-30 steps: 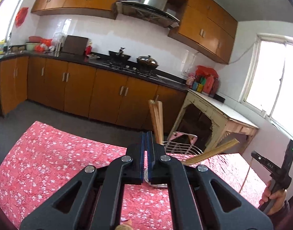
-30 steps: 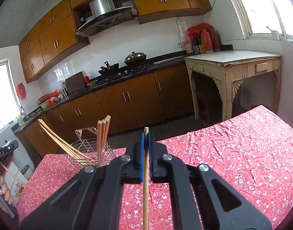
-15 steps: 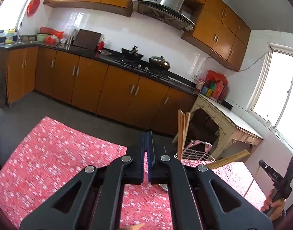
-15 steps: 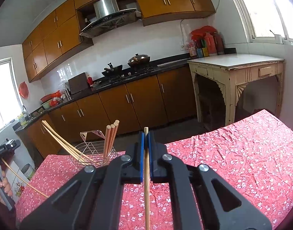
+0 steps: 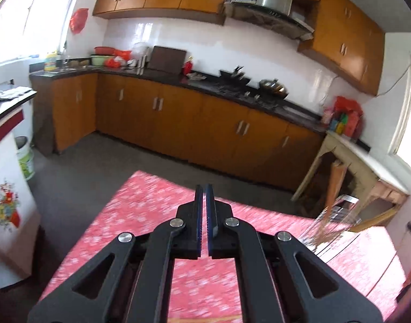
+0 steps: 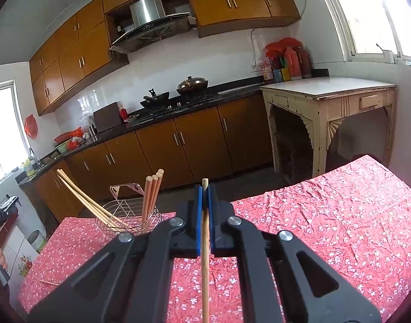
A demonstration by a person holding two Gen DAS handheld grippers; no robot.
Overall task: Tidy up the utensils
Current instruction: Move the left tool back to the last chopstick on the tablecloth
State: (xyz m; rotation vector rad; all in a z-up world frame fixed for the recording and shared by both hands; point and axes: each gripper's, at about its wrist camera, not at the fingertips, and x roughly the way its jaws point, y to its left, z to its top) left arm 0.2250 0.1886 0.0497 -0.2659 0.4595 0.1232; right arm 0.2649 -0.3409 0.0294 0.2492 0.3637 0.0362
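Chopstick [image 6: 204, 242] clamped lengthwise between right tongs [image 6: 204, 188], tip poking past them, left tongs [image 5: 204, 188] together, empty

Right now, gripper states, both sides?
Left gripper: closed, nothing between the fingers.
Right gripper: closed on a wooden chopstick.

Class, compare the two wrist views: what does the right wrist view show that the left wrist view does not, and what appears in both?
Only the right wrist view: the right gripper shut on a chopstick, and a loose chopstick lying on the tablecloth.
Only the left wrist view: the left gripper, shut and empty, and a white cabinet with flower decals.
Both: the wire basket holding chopsticks, the tablecloth, stove and range hood.
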